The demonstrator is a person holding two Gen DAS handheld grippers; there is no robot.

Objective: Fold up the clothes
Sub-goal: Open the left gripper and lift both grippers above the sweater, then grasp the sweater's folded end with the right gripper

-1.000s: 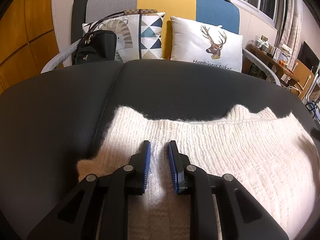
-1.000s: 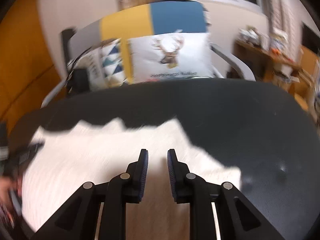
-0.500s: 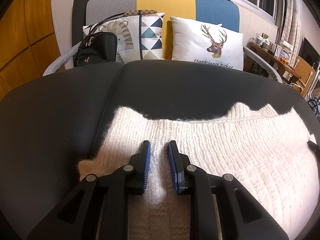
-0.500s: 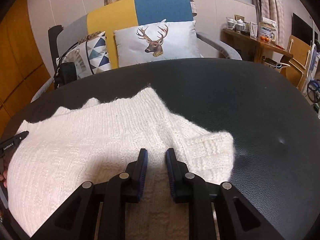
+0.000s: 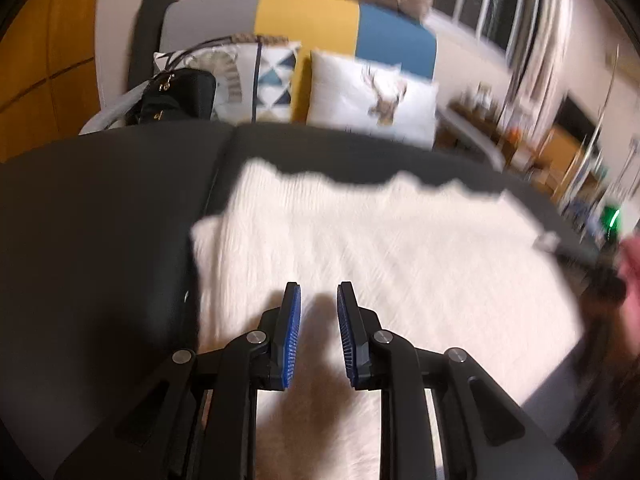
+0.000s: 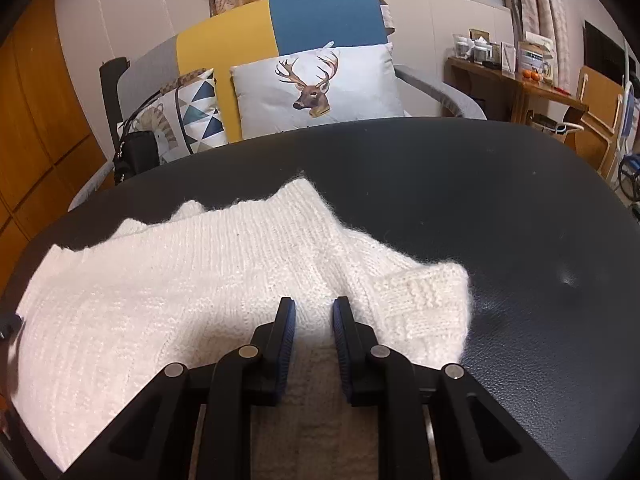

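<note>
A white knitted sweater (image 6: 208, 280) lies spread flat on the dark table (image 6: 500, 200), its neckline edge toward 12 o'clock and a ribbed cuff (image 6: 424, 300) folded in at about 3 o'clock of the right tool (image 6: 314, 322). Laying it flat like this gives clean edges to fold along.

The right tool hovers low over the knit near the cuff. Its jaws stand narrow with a clear gap, and no cloth shows between the blue pads (image 6: 286, 328). It looks placed to pinch the sleeve end or the hem below it.

The left tool (image 5: 318, 320) sits over the opposite half of the sweater (image 5: 380, 248), close to the edge at 9 o'clock. Its jaws are also narrow and apart, with only shadow between them. This view is blurred, so whether the fingertips touch the wool cannot be told.

A hand (image 5: 630, 264) with part of the other tool shows at 3 o'clock in the left view. Behind the table at 12 o'clock stand a deer cushion (image 6: 316, 88) and a black handbag (image 6: 134, 156), well apart from the work.
</note>
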